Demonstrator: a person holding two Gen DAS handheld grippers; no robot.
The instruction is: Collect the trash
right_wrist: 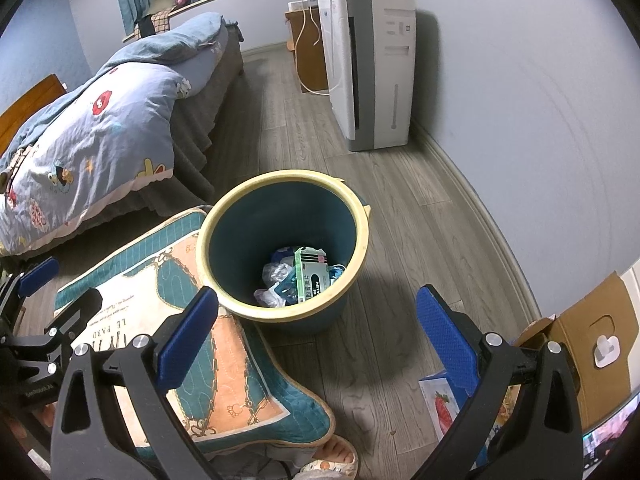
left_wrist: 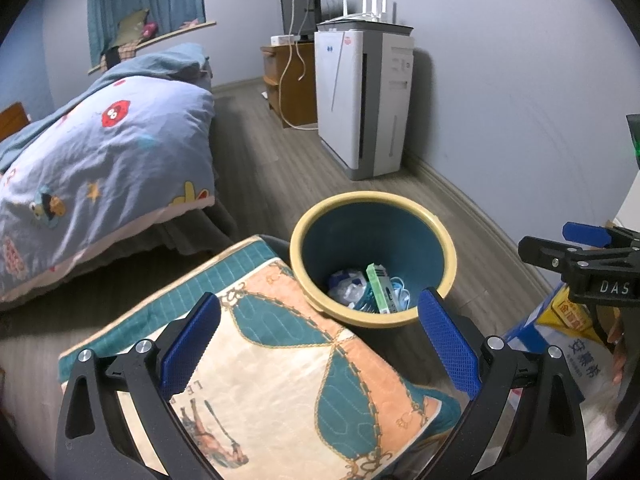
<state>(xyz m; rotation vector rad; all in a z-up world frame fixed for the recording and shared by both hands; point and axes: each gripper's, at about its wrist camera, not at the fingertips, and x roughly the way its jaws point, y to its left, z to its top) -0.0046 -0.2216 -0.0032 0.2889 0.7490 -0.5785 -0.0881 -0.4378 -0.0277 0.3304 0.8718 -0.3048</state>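
A teal bin with a yellow rim [left_wrist: 448, 248] [right_wrist: 362, 236] stands on the wood floor. Inside lie a green and white box [left_wrist: 380, 286] [right_wrist: 312, 276] and crumpled plastic wrappers [left_wrist: 348, 288] [right_wrist: 276, 276]. My left gripper [left_wrist: 320, 340] is open and empty, hovering over a patterned cushion [left_wrist: 280, 360] just left of the bin. My right gripper [right_wrist: 320, 332] is open and empty, above the floor in front of the bin. The right gripper also shows at the right edge of the left wrist view [left_wrist: 580, 256].
A bed with a blue quilt [left_wrist: 100, 152] [right_wrist: 100, 120] stands at the left. A white air purifier [left_wrist: 360, 100] [right_wrist: 368, 64] stands against the wall. Cartons [left_wrist: 568, 332] and a cardboard box [right_wrist: 592, 340] sit at the right. A foot [right_wrist: 332, 456] is below.
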